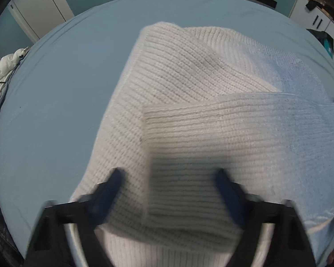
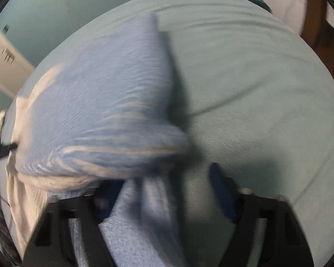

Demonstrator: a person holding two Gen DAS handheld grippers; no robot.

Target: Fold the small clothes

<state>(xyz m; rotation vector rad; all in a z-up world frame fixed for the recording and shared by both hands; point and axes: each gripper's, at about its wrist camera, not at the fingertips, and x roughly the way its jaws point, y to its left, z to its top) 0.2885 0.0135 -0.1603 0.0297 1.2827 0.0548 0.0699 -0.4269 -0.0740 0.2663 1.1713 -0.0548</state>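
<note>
The knitted sweater [image 1: 189, 102] lies on the bed [image 1: 66, 89], one edge folded over. The left gripper [image 1: 169, 178] stands half open astride that fold. The right gripper [image 2: 167, 178] is half open too, cloth bunched between its jaws, no grip visible. Next, probably pinch and smooth the fold.

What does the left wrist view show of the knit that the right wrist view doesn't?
Left wrist only: the cream ribbed half of the knit garment, folded over itself, lying between the spread fingers of the left gripper; also white bedding at the bed's edge.

Right wrist only: the garment's light blue end bunched up, draping past one finger of the right gripper, whose pads are not visibly pressing it.

Both: the same cream-and-blue garment on the pale blue bed sheet.
</note>
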